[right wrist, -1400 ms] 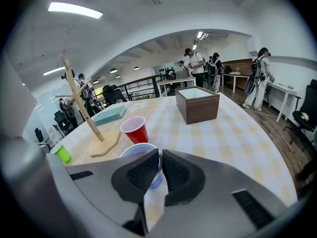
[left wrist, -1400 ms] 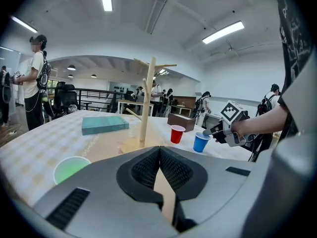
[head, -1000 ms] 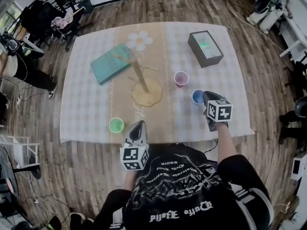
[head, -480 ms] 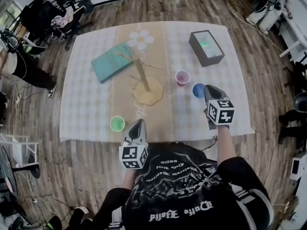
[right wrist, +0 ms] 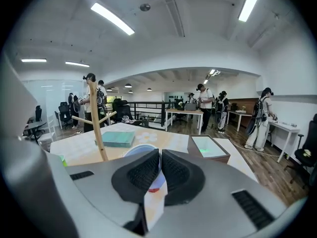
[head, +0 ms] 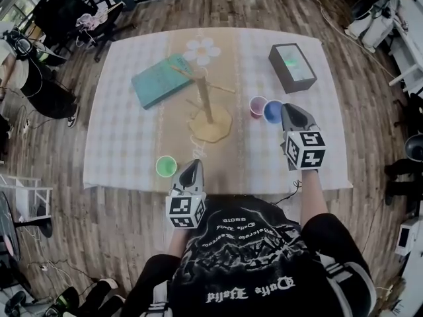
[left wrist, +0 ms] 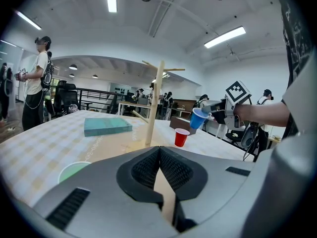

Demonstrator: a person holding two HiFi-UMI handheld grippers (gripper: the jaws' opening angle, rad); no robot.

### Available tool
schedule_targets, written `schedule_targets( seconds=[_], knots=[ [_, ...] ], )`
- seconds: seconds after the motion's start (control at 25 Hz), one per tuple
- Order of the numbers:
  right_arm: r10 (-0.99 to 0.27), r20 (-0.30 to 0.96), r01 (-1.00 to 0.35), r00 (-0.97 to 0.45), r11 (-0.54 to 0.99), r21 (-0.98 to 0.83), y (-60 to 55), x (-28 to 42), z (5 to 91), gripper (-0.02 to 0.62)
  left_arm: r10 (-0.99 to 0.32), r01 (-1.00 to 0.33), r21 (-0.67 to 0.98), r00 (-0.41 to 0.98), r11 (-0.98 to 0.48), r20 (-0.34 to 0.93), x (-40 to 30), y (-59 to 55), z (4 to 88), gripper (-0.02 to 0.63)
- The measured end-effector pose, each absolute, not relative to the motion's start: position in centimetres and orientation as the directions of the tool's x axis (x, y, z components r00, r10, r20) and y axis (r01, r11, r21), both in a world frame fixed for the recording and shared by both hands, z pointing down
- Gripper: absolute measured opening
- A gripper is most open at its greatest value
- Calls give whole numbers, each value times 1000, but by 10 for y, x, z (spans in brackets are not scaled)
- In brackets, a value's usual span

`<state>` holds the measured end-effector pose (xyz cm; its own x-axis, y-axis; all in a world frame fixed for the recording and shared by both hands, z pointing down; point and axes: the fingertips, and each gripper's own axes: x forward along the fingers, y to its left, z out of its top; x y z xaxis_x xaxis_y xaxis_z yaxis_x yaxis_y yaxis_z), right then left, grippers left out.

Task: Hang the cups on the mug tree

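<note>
The wooden mug tree (head: 205, 101) stands mid-table on its flat base, with bare pegs. My right gripper (head: 286, 113) is shut on the rim of a blue cup (head: 272, 111), held in the air just right of a red cup (head: 256, 105). In the right gripper view the blue cup's rim (right wrist: 141, 150) shows between the jaws of the right gripper (right wrist: 160, 165). The left gripper view shows the lifted blue cup (left wrist: 199, 118) above the red cup (left wrist: 182, 137). A green cup (head: 166, 166) sits near the front edge. My left gripper (head: 191, 169) hovers beside it, shut and empty.
A teal book (head: 160, 81) lies left of the tree and a dark open box (head: 292, 67) sits at the back right. The checked tablecloth (head: 125, 137) has a flower print (head: 202, 50) at the back. People and desks fill the room around the table.
My right gripper has risen with the blue cup, lifting it off the table and bringing it next to the red cup. The left gripper stays where it was.
</note>
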<state>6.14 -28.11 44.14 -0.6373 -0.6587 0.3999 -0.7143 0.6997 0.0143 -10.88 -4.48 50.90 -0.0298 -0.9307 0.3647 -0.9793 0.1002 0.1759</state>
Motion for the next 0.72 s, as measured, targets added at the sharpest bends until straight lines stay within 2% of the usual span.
schedule_targets(
  seconds=[0.72],
  knots=[
    [-633,259,-594,-729,774,219,-284,-43,395,28,-927,-984,125,-74,128,368,-137,-39,507,20]
  ],
)
